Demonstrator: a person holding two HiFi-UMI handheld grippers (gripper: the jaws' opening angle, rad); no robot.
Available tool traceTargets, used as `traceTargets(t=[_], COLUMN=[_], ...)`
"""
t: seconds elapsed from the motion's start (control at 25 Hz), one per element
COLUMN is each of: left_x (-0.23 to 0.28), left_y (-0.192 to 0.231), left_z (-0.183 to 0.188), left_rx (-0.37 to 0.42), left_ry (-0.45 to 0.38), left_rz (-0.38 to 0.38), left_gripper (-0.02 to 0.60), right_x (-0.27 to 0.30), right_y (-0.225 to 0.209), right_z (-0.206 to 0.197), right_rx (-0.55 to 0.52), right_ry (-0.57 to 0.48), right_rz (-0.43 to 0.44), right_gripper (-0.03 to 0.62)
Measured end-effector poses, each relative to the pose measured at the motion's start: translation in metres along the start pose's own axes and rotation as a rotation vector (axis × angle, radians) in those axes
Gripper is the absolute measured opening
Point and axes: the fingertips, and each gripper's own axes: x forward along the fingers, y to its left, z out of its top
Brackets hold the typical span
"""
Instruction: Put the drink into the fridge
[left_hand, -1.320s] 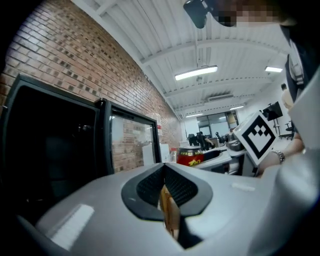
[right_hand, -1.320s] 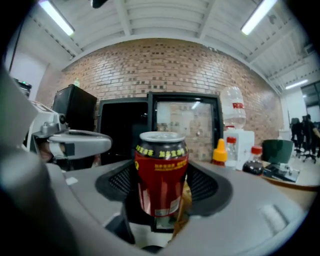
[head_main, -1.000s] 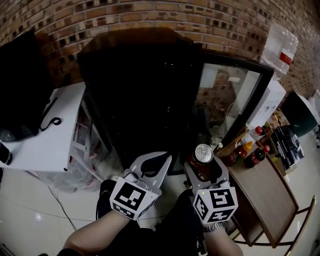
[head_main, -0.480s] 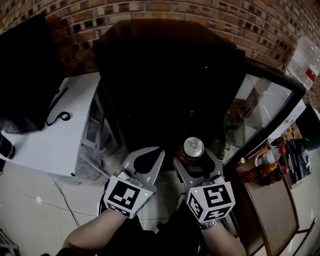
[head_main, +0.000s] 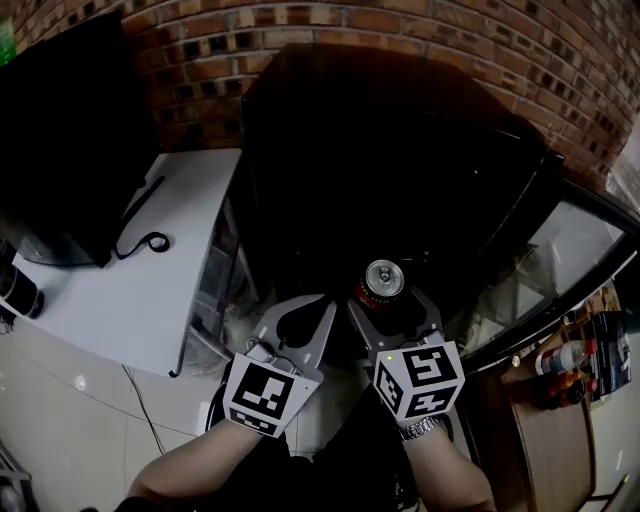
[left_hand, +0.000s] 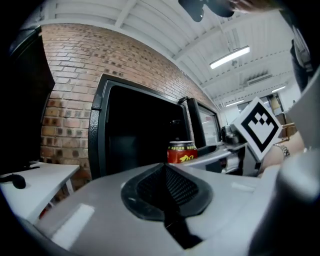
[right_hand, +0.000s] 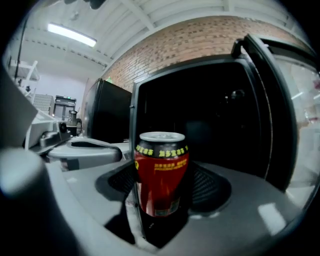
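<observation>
Red drink can (right_hand: 161, 172) with yellow print and silver top stands upright, clamped in the right hand-held gripper (head_main: 388, 305) before the open, dark fridge (right_hand: 134, 115). The left hand-held gripper (head_main: 305, 305) is closed, empty.

1. The head view looks steeply down from above and behind the left gripper (head_main: 312, 305) and right gripper (head_main: 385, 300). Both sit low in the picture, with the black fridge (head_main: 400, 170) just ahead of their jaws.
2. The left gripper view rides close behind its own closed jaws and looks level along them at the fridge opening. The right gripper shows to the right of the jaws.
3. The right gripper view looks along its own jaws, very near the red can (head_main: 384, 278) clamped between them. The left gripper lies left of the jaws.
4. All three views share the can and the fridge.
</observation>
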Motion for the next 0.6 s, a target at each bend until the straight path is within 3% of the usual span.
traceTargets(t=[0.6], left_x=[0.030], left_y=[0.054], left_z=[-0.016], left_rx=[-0.034], left_ry=[0.010], left_rz=[0.111], left_gripper=[0.002], right_x=[0.125], right_y=[-0.003], right_z=[-0.001], right_rx=[-0.033], right_ry=[0.028], right_rz=[0.122], right_gripper=[0.316])
